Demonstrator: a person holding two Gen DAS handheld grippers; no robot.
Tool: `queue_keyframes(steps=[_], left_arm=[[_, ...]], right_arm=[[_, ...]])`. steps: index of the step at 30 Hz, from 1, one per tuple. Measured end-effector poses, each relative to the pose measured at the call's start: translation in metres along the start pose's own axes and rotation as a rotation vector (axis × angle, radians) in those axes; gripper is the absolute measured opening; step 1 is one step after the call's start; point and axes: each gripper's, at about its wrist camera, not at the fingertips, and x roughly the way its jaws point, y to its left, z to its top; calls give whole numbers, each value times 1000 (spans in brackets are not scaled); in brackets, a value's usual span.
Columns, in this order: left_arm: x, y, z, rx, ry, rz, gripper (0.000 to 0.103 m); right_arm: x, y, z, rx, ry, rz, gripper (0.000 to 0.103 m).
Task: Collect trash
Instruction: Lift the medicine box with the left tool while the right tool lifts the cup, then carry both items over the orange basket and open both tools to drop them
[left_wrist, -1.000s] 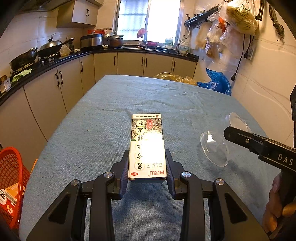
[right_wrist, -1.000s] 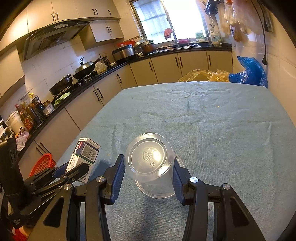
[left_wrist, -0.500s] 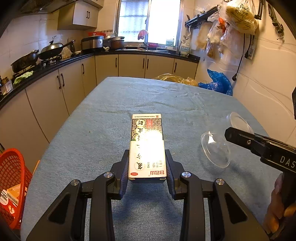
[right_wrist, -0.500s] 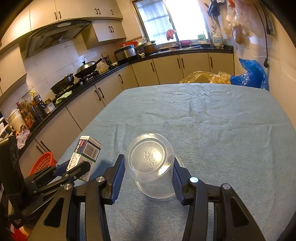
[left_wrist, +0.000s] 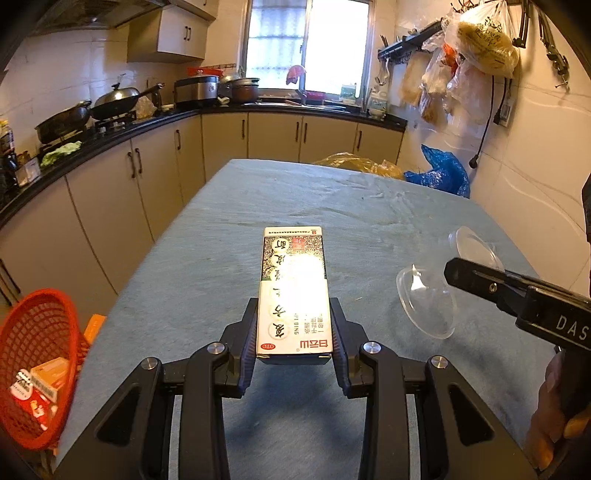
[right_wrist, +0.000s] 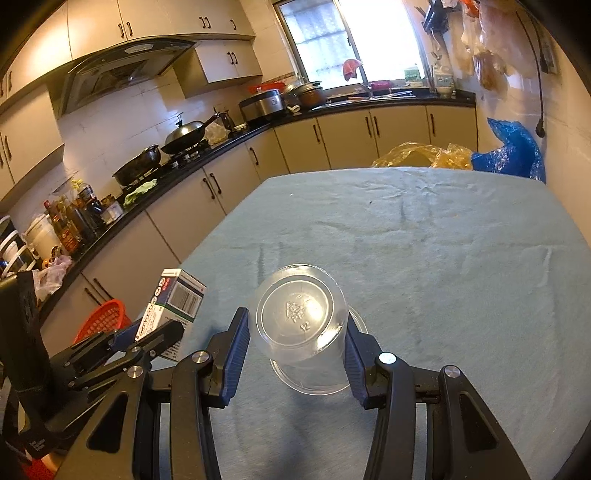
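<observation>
My left gripper (left_wrist: 294, 328) is shut on a long white and green medicine box (left_wrist: 293, 291), held above the blue-grey tablecloth (left_wrist: 229, 236). My right gripper (right_wrist: 294, 332) is shut on a clear plastic cup (right_wrist: 299, 317), its base toward the camera. The left wrist view shows the cup (left_wrist: 424, 302) at the right, beside the right gripper's black finger (left_wrist: 480, 280). In the right wrist view the box (right_wrist: 173, 299) appears at the left in the left gripper (right_wrist: 147, 339). A red mesh basket (left_wrist: 33, 365) with several packets stands low at the left of the table.
Kitchen cabinets and a black counter (left_wrist: 110, 129) with pans run along the left and back. Yellow (left_wrist: 354, 164) and blue (left_wrist: 439, 173) plastic bags lie beyond the table's far edge. Bags hang on the right wall (left_wrist: 472, 44). A hand (left_wrist: 554, 417) grips the right handle.
The left wrist view has shifted so that more of the red basket shows at the lower left. Both grips are unchanged.
</observation>
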Motion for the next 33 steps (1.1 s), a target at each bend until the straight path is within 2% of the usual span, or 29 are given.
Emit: queue_keyframes(steps=[19, 26, 33], left_arm=[[-53, 60, -14, -76, -63, 43, 33], [-72, 99, -20, -128, -80, 77, 33], [-100, 155, -30, -196, -102, 155, 33]], right_arm=[[4, 74, -15, -48, 52, 88, 51], [17, 117, -16, -98, 85, 134, 51], [33, 175, -16, -160, 126, 210, 51]])
